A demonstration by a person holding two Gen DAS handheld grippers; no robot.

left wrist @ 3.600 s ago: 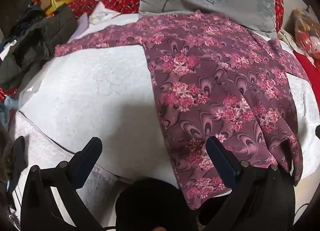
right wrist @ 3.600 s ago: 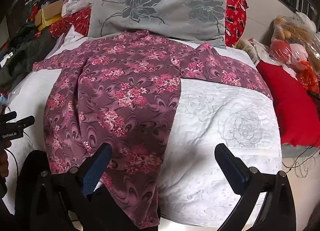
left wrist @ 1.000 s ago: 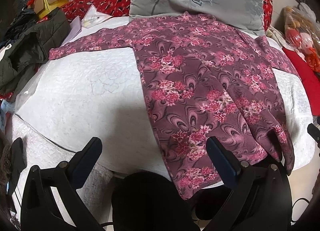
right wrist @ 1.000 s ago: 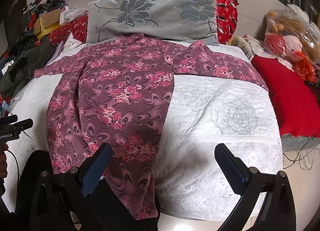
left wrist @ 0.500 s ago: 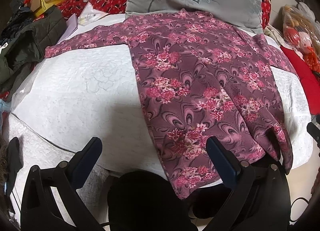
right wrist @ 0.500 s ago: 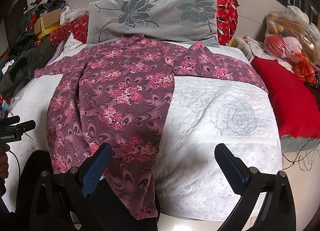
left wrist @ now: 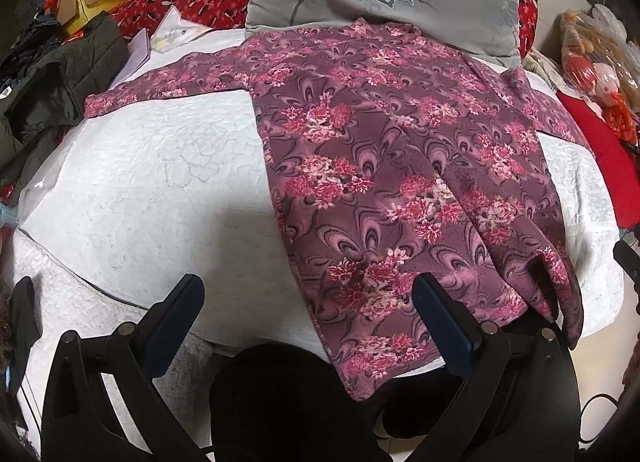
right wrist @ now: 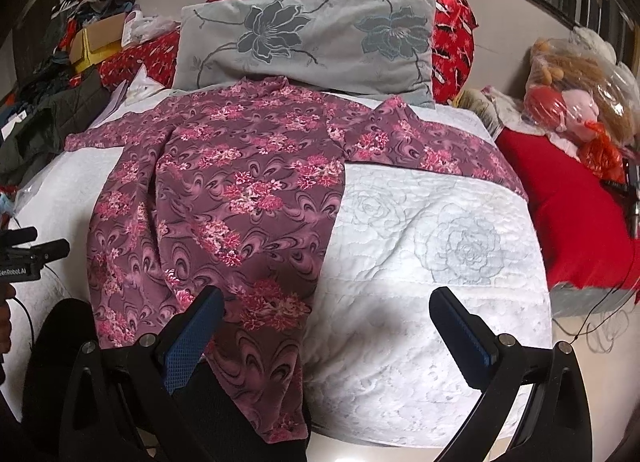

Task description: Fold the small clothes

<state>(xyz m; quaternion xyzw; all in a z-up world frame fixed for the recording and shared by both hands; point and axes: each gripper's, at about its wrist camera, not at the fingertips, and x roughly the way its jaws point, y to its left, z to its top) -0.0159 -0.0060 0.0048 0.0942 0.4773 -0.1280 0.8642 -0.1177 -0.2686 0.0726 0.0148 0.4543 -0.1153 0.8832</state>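
A purple long-sleeved top with pink flowers (left wrist: 384, 166) lies spread flat on the white quilted bed (left wrist: 160, 190), sleeves out to both sides, hem hanging over the near edge. It also shows in the right wrist view (right wrist: 240, 198). My left gripper (left wrist: 308, 294) is open and empty, held above the bed's near edge at the top's left hem corner. My right gripper (right wrist: 326, 308) is open and empty, above the near edge beside the top's right side.
A grey flowered pillow (right wrist: 308, 42) lies at the head of the bed over a red cover. A dark jacket (left wrist: 60, 78) and boxes sit at the left. A red cushion (right wrist: 568, 206) and bagged soft toys (right wrist: 576, 98) are at the right.
Both grippers stay open and empty. The left view has drifted slightly right and closer to the top; the right view has barely shifted.
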